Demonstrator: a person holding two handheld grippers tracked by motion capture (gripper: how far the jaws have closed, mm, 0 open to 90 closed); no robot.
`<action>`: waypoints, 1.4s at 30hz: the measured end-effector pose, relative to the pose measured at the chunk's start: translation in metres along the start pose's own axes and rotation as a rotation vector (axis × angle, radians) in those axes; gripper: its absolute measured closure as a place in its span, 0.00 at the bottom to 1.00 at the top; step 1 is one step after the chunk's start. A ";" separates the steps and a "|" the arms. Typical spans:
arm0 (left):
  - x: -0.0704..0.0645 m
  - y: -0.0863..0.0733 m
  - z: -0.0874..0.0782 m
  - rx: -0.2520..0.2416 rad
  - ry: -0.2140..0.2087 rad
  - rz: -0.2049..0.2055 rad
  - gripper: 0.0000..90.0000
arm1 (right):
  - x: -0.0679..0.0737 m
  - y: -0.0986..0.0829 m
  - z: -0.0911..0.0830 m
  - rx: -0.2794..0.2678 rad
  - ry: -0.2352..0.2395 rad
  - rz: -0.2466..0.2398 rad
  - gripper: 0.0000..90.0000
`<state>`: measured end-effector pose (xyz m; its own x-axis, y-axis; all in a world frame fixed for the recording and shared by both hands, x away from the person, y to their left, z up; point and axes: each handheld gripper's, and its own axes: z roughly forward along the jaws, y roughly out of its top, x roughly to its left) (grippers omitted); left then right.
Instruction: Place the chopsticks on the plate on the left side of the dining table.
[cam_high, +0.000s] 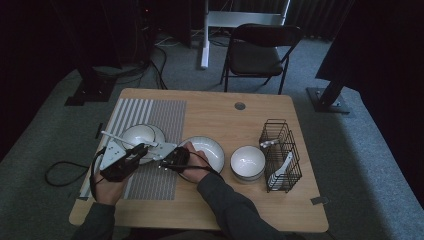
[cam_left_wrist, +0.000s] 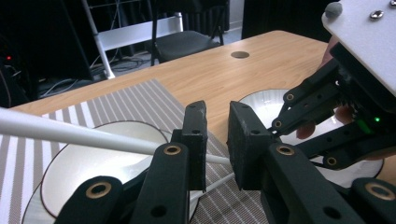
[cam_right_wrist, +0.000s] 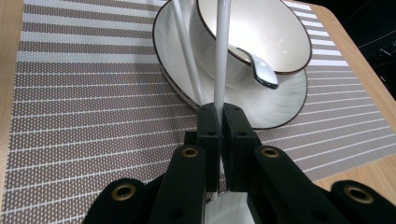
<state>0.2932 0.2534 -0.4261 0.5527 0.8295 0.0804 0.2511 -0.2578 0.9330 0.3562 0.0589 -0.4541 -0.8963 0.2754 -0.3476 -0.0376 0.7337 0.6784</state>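
My right gripper (cam_right_wrist: 219, 122) was clamped on a chopstick (cam_right_wrist: 222, 51) laid over the bowl (cam_right_wrist: 261, 32) at upper frame, placement nearly done, left gripper (cam_left_wrist: 217, 140) released.

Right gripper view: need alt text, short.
The right gripper is shut on a white chopstick that reaches up over a white bowl on a plate. A second chopstick leans beside it, a spoon lies at the bowl's rim, and all sit on a striped placemat.
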 end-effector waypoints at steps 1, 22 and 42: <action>0.001 -0.001 0.000 0.002 0.004 0.001 0.87 | 0.001 0.000 0.001 0.000 0.003 -0.002 0.97; 0.018 -0.014 0.002 0.033 0.085 -0.015 0.87 | 0.006 0.001 0.016 0.032 0.021 -0.047 0.97; 0.026 -0.030 0.005 0.061 0.111 -0.045 0.86 | 0.006 -0.002 0.041 0.093 0.041 -0.039 0.96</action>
<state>0.3039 0.2806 -0.4540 0.4497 0.8896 0.0803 0.3235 -0.2460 0.9137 0.3688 0.0845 -0.4837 -0.9125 0.2206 -0.3445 -0.0337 0.7986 0.6009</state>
